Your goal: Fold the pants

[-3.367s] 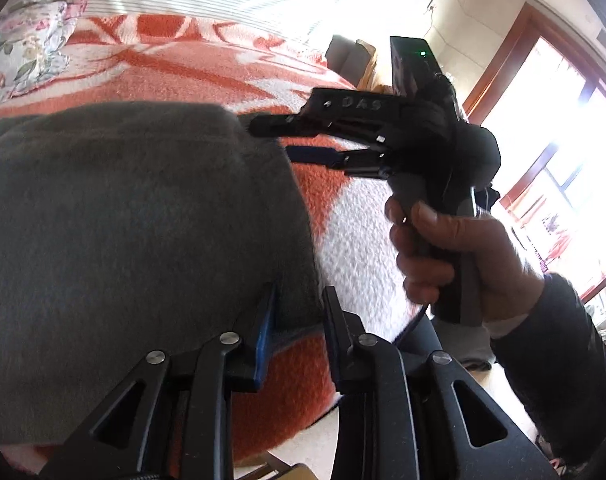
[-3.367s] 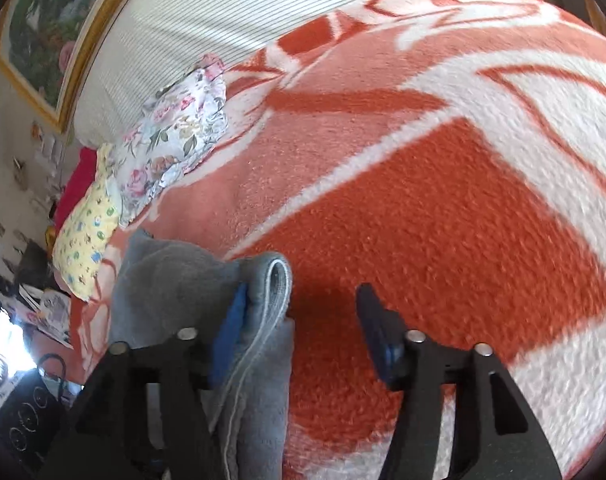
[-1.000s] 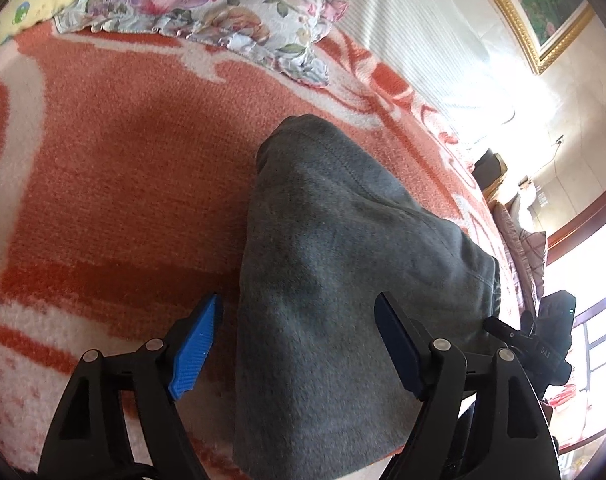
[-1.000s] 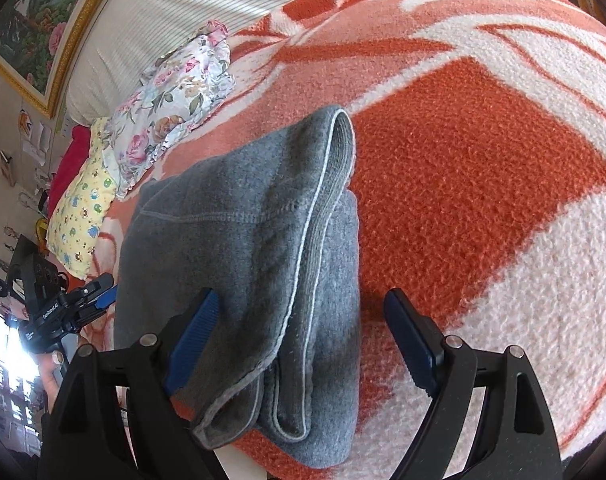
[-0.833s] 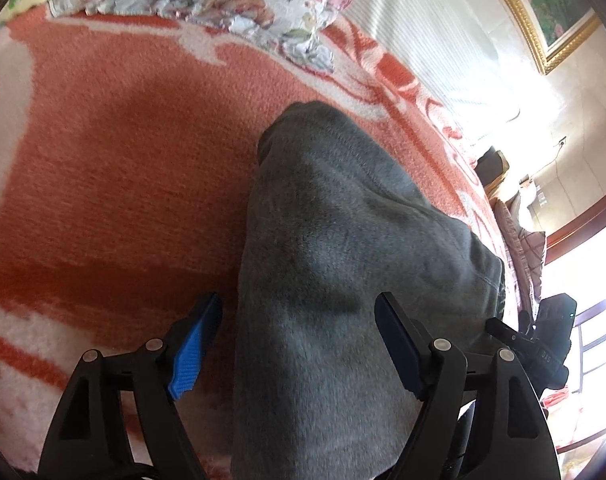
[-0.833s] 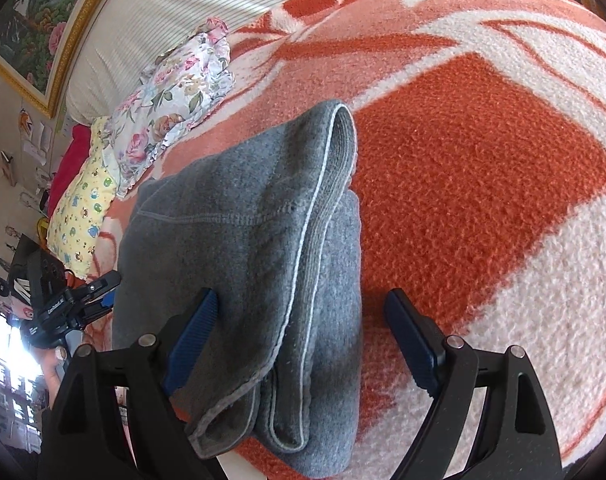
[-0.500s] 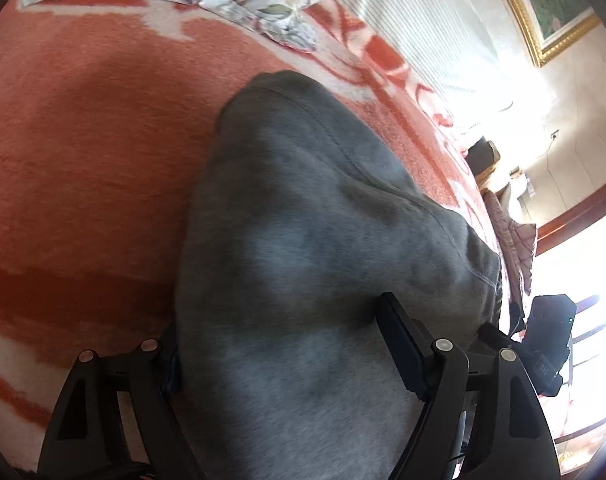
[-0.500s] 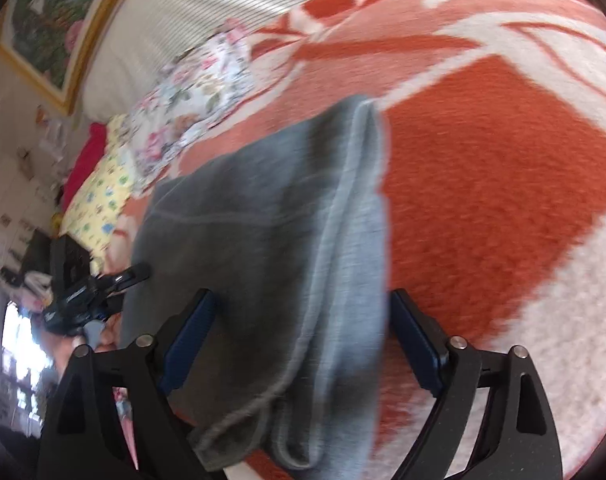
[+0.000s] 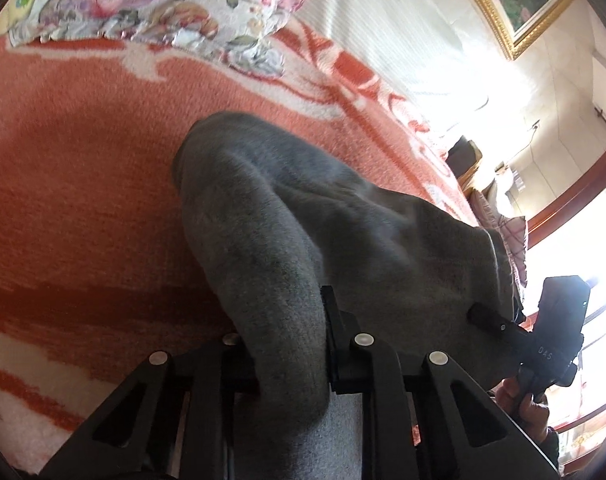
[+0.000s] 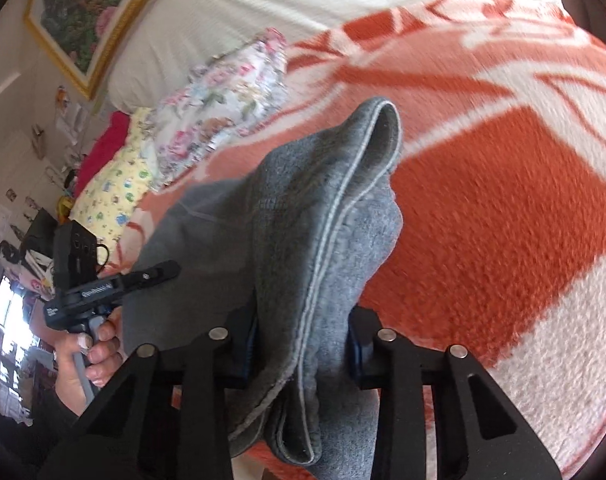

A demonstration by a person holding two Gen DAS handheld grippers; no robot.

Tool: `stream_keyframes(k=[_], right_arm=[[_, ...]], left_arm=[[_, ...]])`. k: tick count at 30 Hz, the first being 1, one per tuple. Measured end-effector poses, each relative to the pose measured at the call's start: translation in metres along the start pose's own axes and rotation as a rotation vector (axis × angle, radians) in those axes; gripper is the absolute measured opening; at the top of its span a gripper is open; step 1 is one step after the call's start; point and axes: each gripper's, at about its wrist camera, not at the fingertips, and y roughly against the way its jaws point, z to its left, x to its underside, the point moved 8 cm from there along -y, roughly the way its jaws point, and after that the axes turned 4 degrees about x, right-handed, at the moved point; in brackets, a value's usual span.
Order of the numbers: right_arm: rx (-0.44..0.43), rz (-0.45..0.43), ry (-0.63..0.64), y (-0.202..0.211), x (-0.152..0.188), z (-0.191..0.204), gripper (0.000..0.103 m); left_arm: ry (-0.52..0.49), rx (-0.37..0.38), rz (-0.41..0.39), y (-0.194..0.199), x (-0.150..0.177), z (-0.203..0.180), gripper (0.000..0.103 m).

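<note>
The orange and white patterned fleece blanket (image 9: pixel 83 184) is filling most of both views, and the grey fleece pants (image 9: pixel 323 232), already folded into a thick bundle, are lying on it in the centre of each frame. Both the left gripper (image 9: pixel 287 344) and the right gripper (image 10: pixel 299 344) are pinching one end of the bundle between nearly closed jaws, so I judge the next move is lifting both ends together for a last fold. The floral pillow (image 10: pixel 227 100) at upper left is lying well apart, blocking nothing.
</note>
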Motion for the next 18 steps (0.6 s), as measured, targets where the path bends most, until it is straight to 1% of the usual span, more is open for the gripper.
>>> stream_keyframes(k=[3, 7, 11, 18], right_arm=[[-0.014, -0.021, 0.035, 0.006, -0.007, 0.015, 0.034], [-0.045, -0.029, 0.074, 0.006, -0.017, 0.033, 0.034], [-0.085, -0.029, 0.084, -0.004, -0.028, 0.049, 0.034], [-0.151, -0.019, 0.108, -0.033, -0.048, 0.078, 0.034]], left_arm=[[0.007, 0.012, -0.024, 0.013, -0.003, -0.002, 0.02], [0.004, -0.005, -0.071, 0.036, -0.011, -0.001, 0.02], [0.007, -0.022, -0.117, 0.061, -0.024, 0.008, 0.02], [0.02, -0.084, -0.163, 0.084, -0.05, 0.033, 0.02]])
